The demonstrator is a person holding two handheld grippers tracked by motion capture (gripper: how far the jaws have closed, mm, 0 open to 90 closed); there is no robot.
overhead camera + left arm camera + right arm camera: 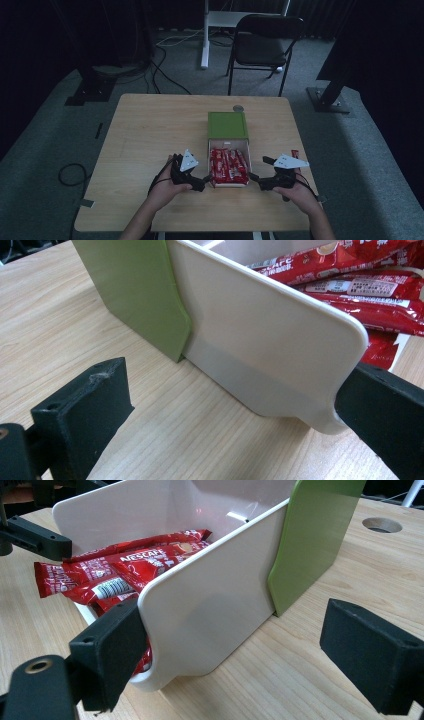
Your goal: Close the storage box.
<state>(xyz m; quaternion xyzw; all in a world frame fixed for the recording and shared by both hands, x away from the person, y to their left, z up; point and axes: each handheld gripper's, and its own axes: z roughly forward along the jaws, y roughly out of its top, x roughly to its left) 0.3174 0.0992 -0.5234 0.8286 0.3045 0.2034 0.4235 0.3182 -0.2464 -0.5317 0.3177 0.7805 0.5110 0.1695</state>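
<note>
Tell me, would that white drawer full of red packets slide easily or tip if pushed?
The white drawer probably slides easily: its walls look smooth and stiff and it sits flat on the wooden table. It seems unlikely to tip, being low and wide. The red packets look light, so it likely weighs little.

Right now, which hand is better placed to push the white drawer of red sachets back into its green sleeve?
Neither clearly: left tongs and right tongs sit open at opposite front corners of the white plastic drawer, each with one jaw against it.
</note>
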